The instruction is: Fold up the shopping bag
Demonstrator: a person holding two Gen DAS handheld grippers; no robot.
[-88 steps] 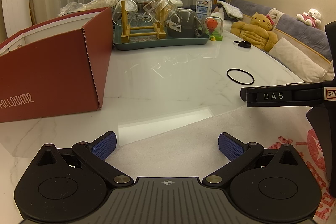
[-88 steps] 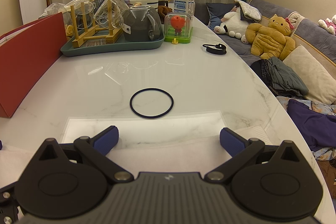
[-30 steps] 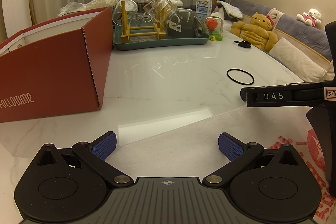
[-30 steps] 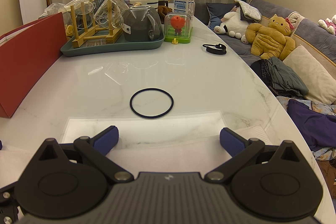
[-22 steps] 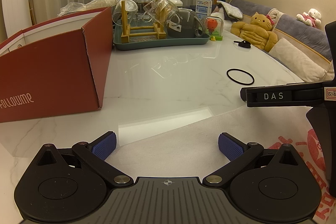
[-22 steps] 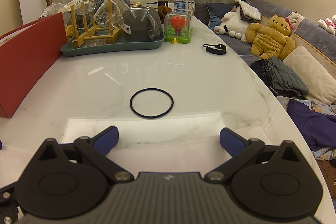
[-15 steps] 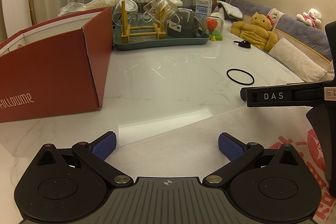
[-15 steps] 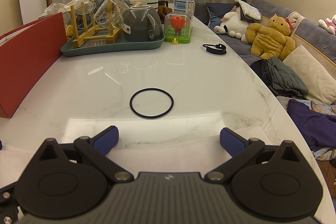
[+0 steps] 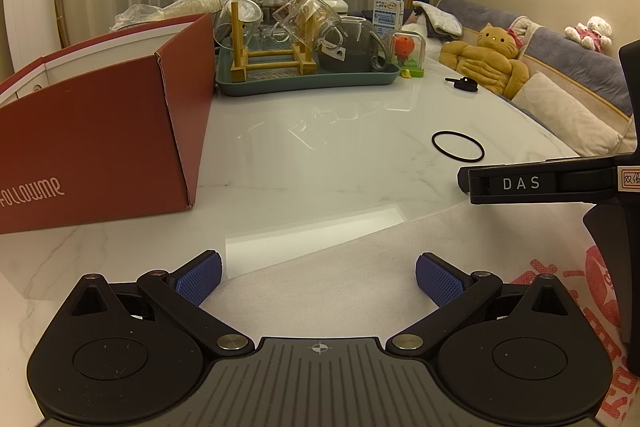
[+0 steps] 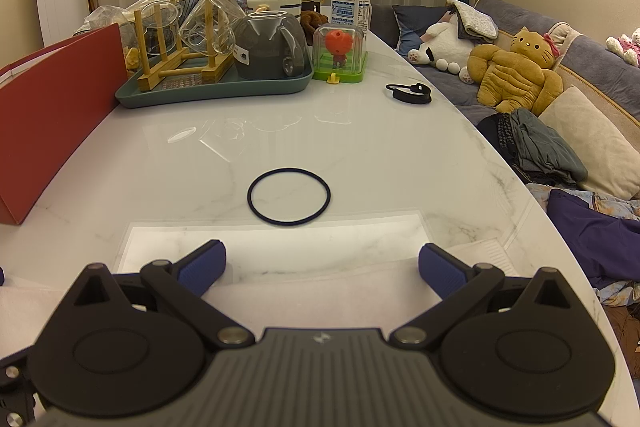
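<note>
The white shopping bag (image 9: 344, 287) with red print lies flat on the marble table, under both grippers; its far edge shows in the right wrist view as the bag (image 10: 320, 291). My left gripper (image 9: 319, 279) hovers open over the bag's left part, nothing between its blue pads. My right gripper (image 10: 322, 267) is open too, just above the bag's far edge. The right gripper's black body marked DAS (image 9: 532, 183) reaches into the left wrist view from the right.
A red cardboard box (image 9: 92, 143) stands at the left. A teal tray (image 10: 208, 89) with glassware and a wooden rack sits at the back. A black ring (image 10: 289, 197) lies ahead of the bag. A sofa with plush toys (image 10: 516, 75) runs along the right.
</note>
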